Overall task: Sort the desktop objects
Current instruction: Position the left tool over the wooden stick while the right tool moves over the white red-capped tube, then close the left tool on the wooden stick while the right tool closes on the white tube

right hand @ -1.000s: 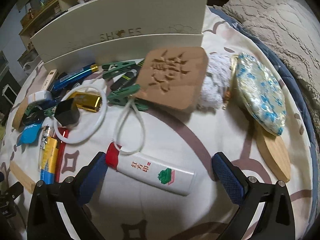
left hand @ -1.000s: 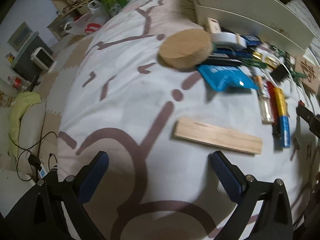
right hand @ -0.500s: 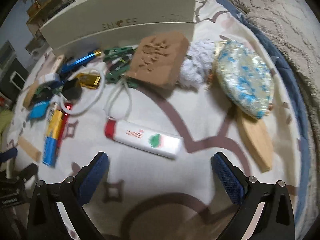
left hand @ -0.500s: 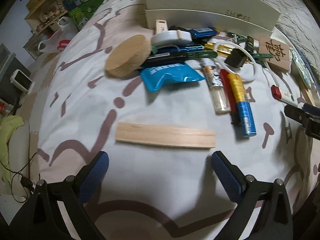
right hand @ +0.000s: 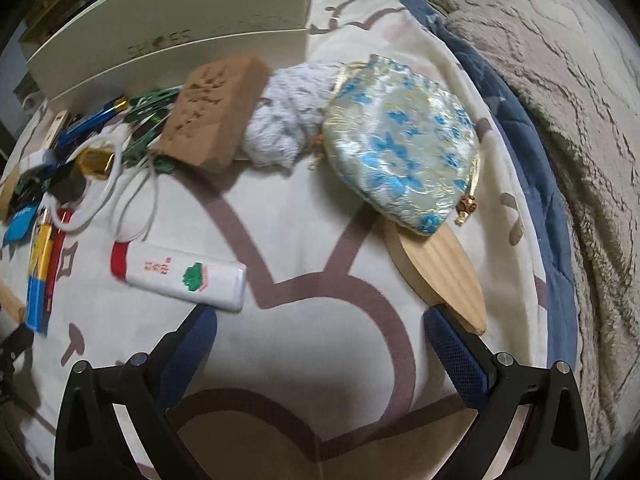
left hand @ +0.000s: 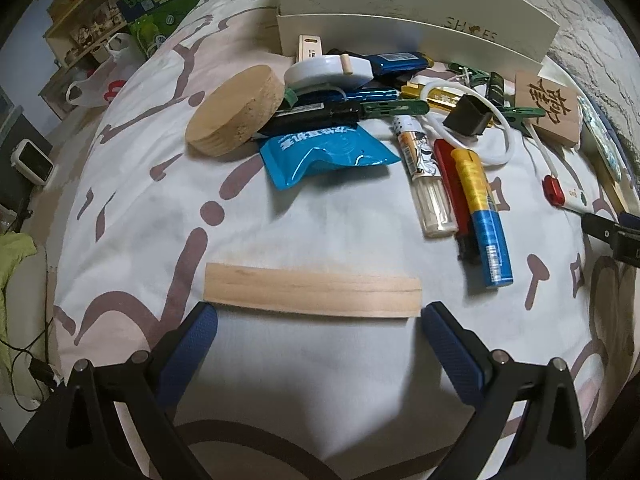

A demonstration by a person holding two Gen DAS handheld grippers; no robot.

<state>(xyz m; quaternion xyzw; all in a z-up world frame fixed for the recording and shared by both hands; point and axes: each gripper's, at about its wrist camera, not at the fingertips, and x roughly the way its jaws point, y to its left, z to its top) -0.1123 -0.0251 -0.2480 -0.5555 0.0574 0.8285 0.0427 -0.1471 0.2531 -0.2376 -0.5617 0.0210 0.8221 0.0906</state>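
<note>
A flat wooden strip lies crosswise on the patterned cloth, just beyond my left gripper, which is open with its fingertips at the strip's two ends. Behind it sit a round wooden disc, a blue packet, lighters and a yellow-blue tube. My right gripper stands open over bare cloth. A white tube with a red cap lies near its left fingertip, an oval wooden board near its right one, partly under a blue-flowered pouch.
A white shoe box stands at the back of the pile. A carved wooden block, white fluffy cloth, green clips and a white cable with black plug crowd the middle. A grey blanket lies right.
My left gripper has swung right and closed in on the wooden strip, which now lies at its fingertips. The right gripper has turned right, towards the pouch and oval board.
</note>
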